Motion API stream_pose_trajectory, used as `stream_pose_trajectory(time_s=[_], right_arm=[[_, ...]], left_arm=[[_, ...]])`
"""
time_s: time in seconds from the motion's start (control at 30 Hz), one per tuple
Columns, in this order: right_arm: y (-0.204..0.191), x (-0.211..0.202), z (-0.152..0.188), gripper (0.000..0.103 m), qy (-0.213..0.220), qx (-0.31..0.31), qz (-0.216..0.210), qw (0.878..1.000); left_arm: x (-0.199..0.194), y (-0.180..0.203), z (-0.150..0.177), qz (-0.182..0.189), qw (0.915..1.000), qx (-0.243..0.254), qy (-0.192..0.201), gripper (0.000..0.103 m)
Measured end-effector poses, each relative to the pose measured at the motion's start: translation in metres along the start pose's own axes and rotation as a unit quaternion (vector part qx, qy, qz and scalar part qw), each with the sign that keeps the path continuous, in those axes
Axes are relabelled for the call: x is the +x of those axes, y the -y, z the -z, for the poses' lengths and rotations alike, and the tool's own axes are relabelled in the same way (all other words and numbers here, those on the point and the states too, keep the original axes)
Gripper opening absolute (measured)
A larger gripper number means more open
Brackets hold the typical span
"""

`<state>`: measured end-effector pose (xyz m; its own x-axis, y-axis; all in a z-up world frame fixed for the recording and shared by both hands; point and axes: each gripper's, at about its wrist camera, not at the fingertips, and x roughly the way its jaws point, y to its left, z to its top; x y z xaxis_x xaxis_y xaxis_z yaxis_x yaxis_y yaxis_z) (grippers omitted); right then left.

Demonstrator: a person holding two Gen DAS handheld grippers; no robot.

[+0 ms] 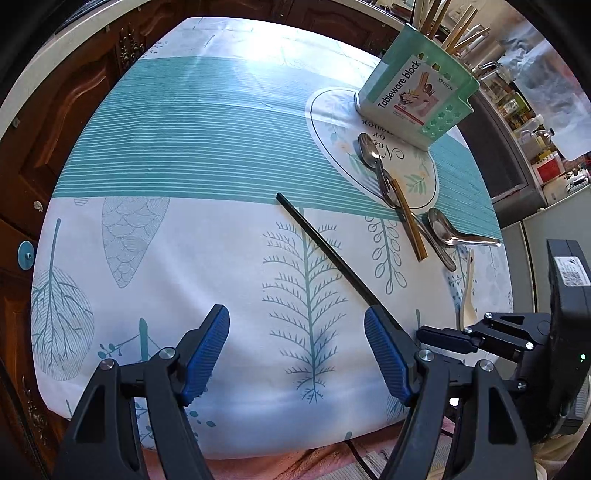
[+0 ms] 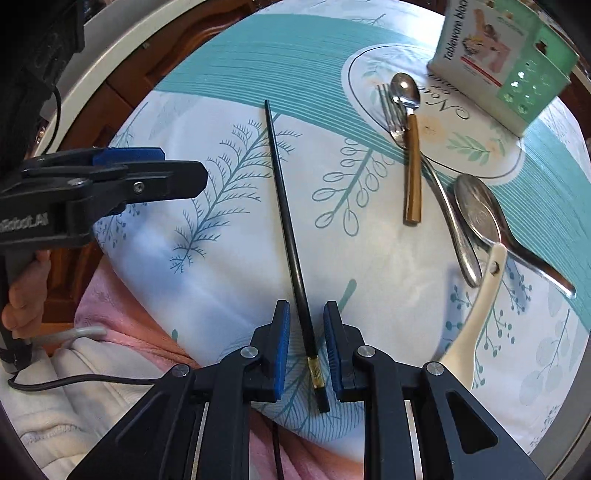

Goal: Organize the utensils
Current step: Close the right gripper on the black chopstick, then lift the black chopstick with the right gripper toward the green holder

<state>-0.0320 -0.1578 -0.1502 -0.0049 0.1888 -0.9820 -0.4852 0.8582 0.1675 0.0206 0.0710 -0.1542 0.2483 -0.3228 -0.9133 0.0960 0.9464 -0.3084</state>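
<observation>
You have bare tablecloth (image 1: 177,229) left of the black chopstick (image 2: 284,206). To its right, clustered spoons (image 2: 480,218), fork (image 2: 391,110) and white spatula (image 2: 476,317) block passage toward the tableware block (image 1: 417,92).

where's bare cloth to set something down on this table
Free: the wide stretch of tablecloth left of the black chopstick. Crowded: the spoons, fork and white spoon between the chopstick and the tableware block.

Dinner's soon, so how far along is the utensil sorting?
Early. Done: the holder already has chopsticks in it. In hand: the right gripper straddles the black chopstick, jaws not yet pressing. Left: spoon, fork, ladle and white spoon lie on the table.
</observation>
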Motion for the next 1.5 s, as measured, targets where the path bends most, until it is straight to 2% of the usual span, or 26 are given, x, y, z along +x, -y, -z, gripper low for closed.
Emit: stream_pose_trajectory(time_s=[0.17, 0.37, 0.47, 0.53, 0.63, 0.7, 0.77, 0.93, 1.0, 1.07, 1.13, 1.23, 1.33, 1.5], right_arm=[[-0.012, 0.009, -0.024, 0.019, -0.020, -0.035, 0.018, 0.999], [-0.038, 0.017, -0.033, 0.018, -0.047, -0.104, 0.060, 0.992], [-0.053, 0.023, -0.039, 0.009, -0.057, -0.136, 0.065, 0.987], [-0.060, 0.024, -0.040, 0.006, -0.057, -0.143, 0.065, 0.986], [-0.058, 0.022, -0.040, 0.006, -0.029, -0.124, 0.035, 0.991], [-0.050, 0.016, -0.039, 0.006, 0.002, -0.089, 0.009, 0.996], [-0.046, 0.009, -0.034, 0.006, 0.037, -0.071, -0.001, 0.997], [-0.049, -0.010, -0.020, 0.006, 0.110, -0.056, -0.015, 0.992], [-0.049, -0.017, -0.012, 0.006, 0.124, -0.058, -0.021, 0.990], [-0.040, -0.029, -0.007, 0.006, 0.143, -0.062, -0.019, 0.988], [-0.038, -0.039, -0.002, 0.006, 0.162, -0.062, -0.021, 0.985], [-0.023, -0.057, 0.003, 0.006, 0.184, -0.058, -0.018, 0.981], [-0.017, -0.067, 0.007, 0.006, 0.210, -0.050, -0.024, 0.976], [-0.003, -0.079, 0.012, 0.006, 0.232, -0.031, -0.021, 0.972]], left_arm=[[-0.001, -0.005, -0.004, 0.005, 1.0000, -0.008, 0.003, 0.074], [0.002, -0.010, -0.006, 0.010, 0.9998, -0.017, -0.001, 0.074], [0.004, -0.011, -0.006, 0.012, 0.9998, -0.018, -0.004, 0.074], [0.003, -0.011, -0.006, 0.011, 0.9998, -0.018, -0.002, 0.074], [0.000, -0.012, -0.006, 0.015, 0.9997, -0.019, 0.004, 0.074], [-0.003, -0.013, -0.007, 0.022, 0.9995, -0.021, 0.010, 0.074], [-0.004, -0.014, -0.010, 0.036, 0.9990, -0.023, 0.011, 0.074], [0.001, -0.009, -0.021, 0.065, 0.9975, -0.026, 0.012, 0.071], [0.003, -0.003, -0.027, 0.072, 0.9970, -0.023, 0.016, 0.059], [0.003, 0.004, -0.035, 0.098, 0.9948, -0.025, 0.016, 0.055], [0.002, 0.012, -0.043, 0.120, 0.9923, -0.027, 0.017, 0.055], [-0.003, 0.027, -0.051, 0.133, 0.9908, -0.015, 0.022, 0.055], [-0.005, 0.044, -0.057, 0.136, 0.9903, 0.001, 0.024, 0.055], [0.000, 0.055, -0.063, 0.136, 0.9905, -0.003, 0.016, 0.055]])
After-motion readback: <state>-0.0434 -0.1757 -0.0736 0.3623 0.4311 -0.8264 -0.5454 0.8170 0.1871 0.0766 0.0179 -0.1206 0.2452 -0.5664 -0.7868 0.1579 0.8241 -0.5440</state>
